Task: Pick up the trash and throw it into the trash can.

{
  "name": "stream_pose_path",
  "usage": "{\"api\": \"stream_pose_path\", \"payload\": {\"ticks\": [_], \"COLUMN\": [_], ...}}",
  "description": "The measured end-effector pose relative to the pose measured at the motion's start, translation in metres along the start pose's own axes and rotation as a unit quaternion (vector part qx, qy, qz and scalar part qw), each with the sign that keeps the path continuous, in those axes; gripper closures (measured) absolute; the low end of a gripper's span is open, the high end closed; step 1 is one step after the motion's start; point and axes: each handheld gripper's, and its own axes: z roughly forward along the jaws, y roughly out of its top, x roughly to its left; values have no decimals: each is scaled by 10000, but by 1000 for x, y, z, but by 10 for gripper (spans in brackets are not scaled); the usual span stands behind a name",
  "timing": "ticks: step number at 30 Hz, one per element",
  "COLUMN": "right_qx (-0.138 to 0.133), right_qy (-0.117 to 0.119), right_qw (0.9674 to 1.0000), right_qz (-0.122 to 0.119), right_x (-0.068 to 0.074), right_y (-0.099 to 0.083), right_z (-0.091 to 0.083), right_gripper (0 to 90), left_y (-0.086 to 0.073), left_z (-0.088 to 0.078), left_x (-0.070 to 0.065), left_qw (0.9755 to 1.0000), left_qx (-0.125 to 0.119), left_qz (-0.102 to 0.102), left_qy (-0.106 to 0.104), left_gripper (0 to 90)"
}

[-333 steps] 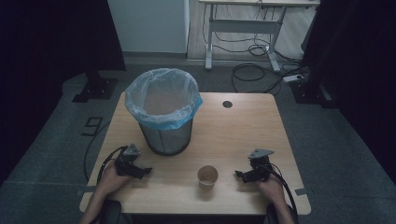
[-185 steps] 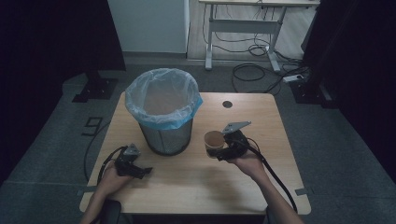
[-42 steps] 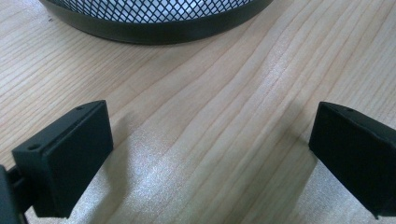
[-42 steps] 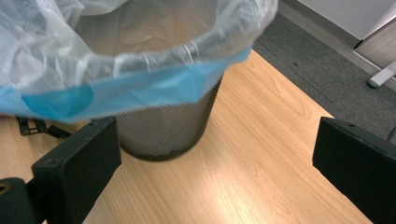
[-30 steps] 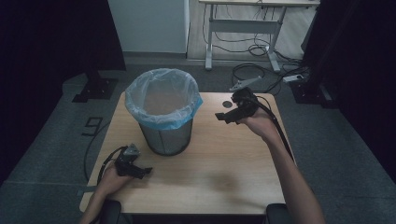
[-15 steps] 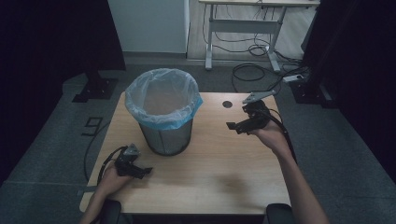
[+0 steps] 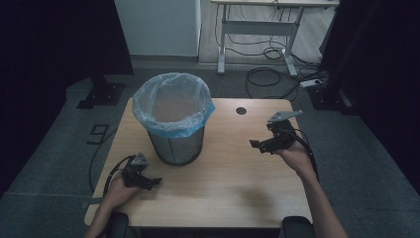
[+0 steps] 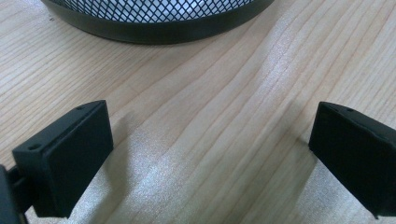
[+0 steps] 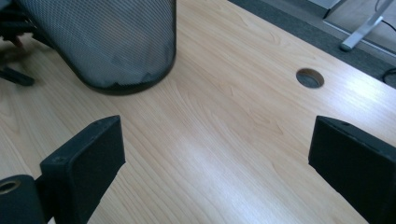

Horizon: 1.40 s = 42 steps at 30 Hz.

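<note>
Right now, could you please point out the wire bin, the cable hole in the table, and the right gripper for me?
wire bin (image 7: 174, 146): high view, on its mesh wall below the bag.
cable hole (image 9: 310, 78): right gripper view, on the dark opening.
right gripper (image 7: 256, 145): high view, midway between its fingertips, jaws open.

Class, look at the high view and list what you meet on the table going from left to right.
left gripper → mesh bin with a plastic liner → round cable hole in the table → right gripper, jaws open and empty.
</note>
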Motion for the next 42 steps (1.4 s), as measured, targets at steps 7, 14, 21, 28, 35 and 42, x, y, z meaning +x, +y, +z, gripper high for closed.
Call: {"api": "stream_pose_path", "payload": {"ticks": [7, 14, 21, 28, 35, 42], "right_qx": [-41, -32, 14, -17, 68, 281], "right_qy": [-51, -275, -393, -412, -394, -410], "right_qw": [9999, 9995, 9990, 9984, 9981, 9975], "right_qz": [129, 151, 210, 380, 464, 511], "right_x": [-2, -3, -4, -8, -8, -4], "right_y": [-22, -46, -68, -92, -109, -128], "right_z": [-5, -15, -16, -9, 4, 24], "right_gripper": [35, 35, 36, 38, 29, 0], "left_y": [0, 0, 0, 0, 0, 0], "left_z": [0, 0, 0, 0, 0, 0], "left_x": [0, 0, 0, 0, 0, 0], "left_qw": [10000, 10000, 10000, 10000, 10000, 10000], "left_qx": [1, -5, -2, -4, 1, -1], "left_qz": [0, 2, 4, 7, 14, 4], "left_qy": [0, 7, 9, 9, 7, 9], "left_gripper": [0, 0, 0, 0, 0, 0]}}
